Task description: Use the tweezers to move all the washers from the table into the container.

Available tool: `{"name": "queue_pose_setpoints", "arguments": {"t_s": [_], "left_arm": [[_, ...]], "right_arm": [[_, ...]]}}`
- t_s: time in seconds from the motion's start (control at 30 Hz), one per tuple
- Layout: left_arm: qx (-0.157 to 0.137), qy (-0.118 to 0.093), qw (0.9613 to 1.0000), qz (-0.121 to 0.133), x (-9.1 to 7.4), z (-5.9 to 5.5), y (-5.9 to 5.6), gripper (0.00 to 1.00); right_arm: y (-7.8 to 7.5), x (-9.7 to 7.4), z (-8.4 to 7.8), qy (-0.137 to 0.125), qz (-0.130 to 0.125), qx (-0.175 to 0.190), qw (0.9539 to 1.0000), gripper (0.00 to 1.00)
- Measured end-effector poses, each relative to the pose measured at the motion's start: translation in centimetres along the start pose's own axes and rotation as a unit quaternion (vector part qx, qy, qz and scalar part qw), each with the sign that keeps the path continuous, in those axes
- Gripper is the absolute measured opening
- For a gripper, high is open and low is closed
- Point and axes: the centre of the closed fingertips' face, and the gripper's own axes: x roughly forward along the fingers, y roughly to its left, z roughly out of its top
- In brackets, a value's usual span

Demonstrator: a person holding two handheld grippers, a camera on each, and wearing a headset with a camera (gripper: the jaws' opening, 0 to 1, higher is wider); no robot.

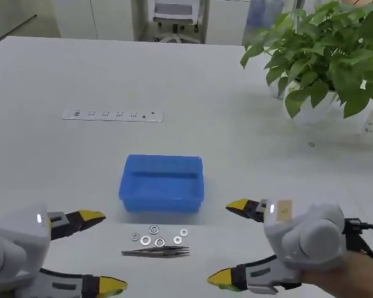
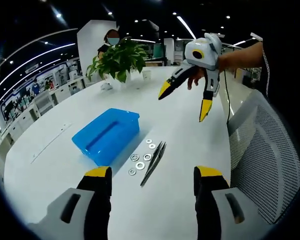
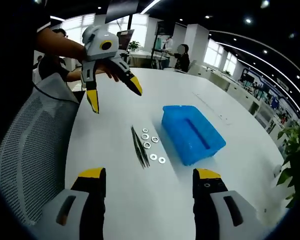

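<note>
Several small metal washers [image 1: 158, 236] lie on the white table just in front of a blue plastic container [image 1: 162, 181]. Dark tweezers [image 1: 155, 251] lie flat right below the washers. The washers [image 2: 141, 158] and tweezers [image 2: 153, 162] sit ahead of my left gripper [image 2: 152, 178], which is open with nothing between its yellow tips. My right gripper [image 3: 149, 180] is open too, facing the tweezers [image 3: 139, 146], washers [image 3: 151, 146] and container [image 3: 192, 132]. In the head view the left gripper [image 1: 99, 251] flanks the tweezers on the left and the right gripper [image 1: 231, 242] on the right.
A white power strip [image 1: 112, 115] lies beyond the container. A potted green plant [image 1: 326, 59] stands at the back right. A mesh office chair [image 3: 32, 145] is at the table's near edge. Bare table surrounds the washers.
</note>
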Motion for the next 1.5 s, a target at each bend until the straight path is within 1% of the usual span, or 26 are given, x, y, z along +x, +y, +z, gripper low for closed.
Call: {"name": "queue_pose_setpoints", "arguments": {"t_s": [0.07, 0.17, 0.23, 0.3, 0.33, 0.5, 0.67, 0.77, 0.83, 0.9, 1.03, 1.1, 1.3, 1.5], "left_arm": [[0.004, 0.002, 1.0000, -0.005, 0.3, -0.2, -0.1, 0.68], [0.004, 0.005, 0.9999, -0.011, 0.7, -0.4, -0.2, 0.64], [0.006, 0.009, 0.9998, -0.015, 1.0, -0.6, -0.2, 0.60], [0.009, 0.011, 0.9997, -0.019, 1.2, -1.1, 0.0, 0.57], [0.011, 0.013, 0.9996, -0.021, 1.4, -1.3, 0.0, 0.55], [0.020, 0.027, 0.9990, -0.031, 1.9, -2.0, 0.1, 0.48], [0.030, 0.041, 0.9980, -0.037, 2.4, -2.7, 0.4, 0.41], [0.044, 0.053, 0.9968, -0.041, 2.7, -3.1, 0.6, 0.37], [0.051, 0.064, 0.9956, -0.046, 3.0, -3.5, 0.7, 0.34], [0.059, 0.070, 0.9947, -0.049, 3.1, -3.7, 0.9, 0.30], [0.067, 0.076, 0.9934, -0.054, 3.5, -3.9, 1.3, 0.27], [0.071, 0.082, 0.9924, -0.057, 3.7, -4.1, 1.4, 0.25], [0.088, 0.098, 0.9883, -0.077, 4.3, -4.7, 1.5, 0.20], [0.101, 0.111, 0.9845, -0.090, 4.7, -5.1, 1.6, 0.14]], "right_arm": [[0.0, 0.6, -0.2, 0.010, 0.001, -0.012, 0.9999, 0.68], [0.2, 1.3, -0.5, 0.020, 0.012, -0.025, 0.9994, 0.62], [0.3, 1.7, -0.6, 0.023, 0.019, -0.033, 0.9990, 0.60], [0.2, 2.3, -0.8, 0.031, 0.022, -0.045, 0.9983, 0.57], [0.3, 2.5, -1.0, 0.036, 0.028, -0.052, 0.9976, 0.55], [0.1, 3.5, -0.9, 0.040, 0.038, -0.061, 0.9966, 0.49], [0.4, 4.6, -0.8, 0.042, 0.057, -0.068, 0.9952, 0.42], [0.6, 5.3, -0.7, 0.043, 0.066, -0.067, 0.9947, 0.38], [0.7, 5.7, -0.7, 0.045, 0.072, -0.065, 0.9943, 0.35], [0.9, 6.0, -0.7, 0.046, 0.079, -0.067, 0.9935, 0.32], [1.1, 6.8, -0.8, 0.053, 0.094, -0.068, 0.9918, 0.29], [1.1, 7.1, -0.8, 0.054, 0.097, -0.070, 0.9914, 0.28], [1.2, 7.9, -0.7, 0.057, 0.112, -0.069, 0.9897, 0.25], [1.3, 8.7, -0.4, 0.052, 0.118, -0.065, 0.9895, 0.22]]}}
